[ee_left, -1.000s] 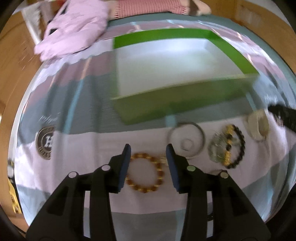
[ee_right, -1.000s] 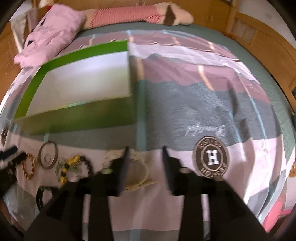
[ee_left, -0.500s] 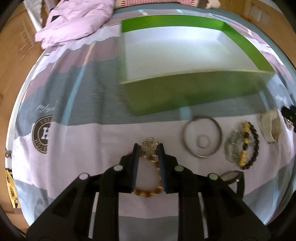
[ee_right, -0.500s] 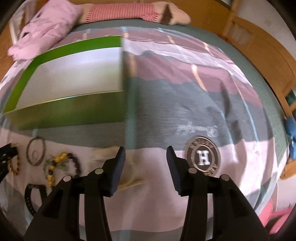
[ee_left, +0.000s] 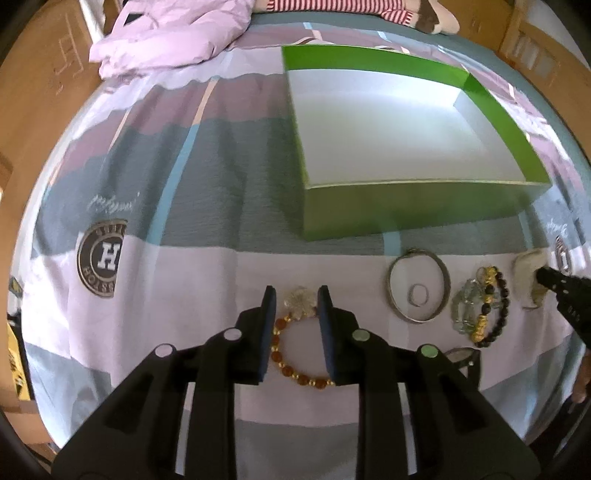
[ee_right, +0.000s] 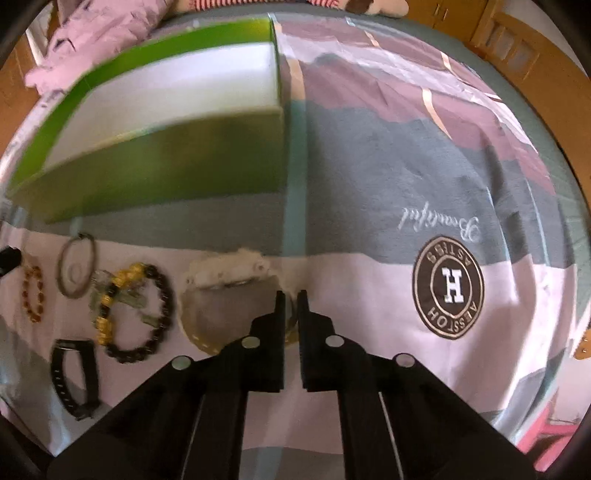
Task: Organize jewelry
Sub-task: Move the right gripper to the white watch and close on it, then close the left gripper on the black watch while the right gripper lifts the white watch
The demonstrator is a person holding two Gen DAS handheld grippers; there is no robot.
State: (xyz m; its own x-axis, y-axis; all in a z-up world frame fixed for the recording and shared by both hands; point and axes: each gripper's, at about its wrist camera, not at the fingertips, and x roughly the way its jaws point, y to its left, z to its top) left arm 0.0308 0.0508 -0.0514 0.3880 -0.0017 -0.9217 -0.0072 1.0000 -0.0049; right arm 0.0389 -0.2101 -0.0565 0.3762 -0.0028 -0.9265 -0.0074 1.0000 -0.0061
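Observation:
My left gripper (ee_left: 296, 295) is shut on the brown bead bracelet (ee_left: 306, 380), fingers either side of its clear flower charm (ee_left: 299, 301), low over the bedspread. My right gripper (ee_right: 291, 293) is shut on the right rim of the cream bracelet (ee_right: 225, 271), jaws nearly touching. Between them lie a silver bangle (ee_left: 419, 288) with a small ring inside, a black-and-gold bead bracelet (ee_right: 136, 314) over a clear green one, and a black wristband (ee_right: 74, 376). The green box (ee_left: 406, 214), white inside and holding nothing, stands just behind the row.
The patterned bedspread carries round H logos (ee_left: 101, 264) (ee_right: 448, 286). A pink jacket (ee_left: 173, 33) and a striped plush toy (ee_left: 332, 5) lie at the far end. Wooden bed frame (ee_right: 535, 48) borders the right side.
The left fingers narrowed from wide open onto the brown bracelet and the view shifted left. The right gripper moved forward and went from open to shut on the cream bracelet's rim.

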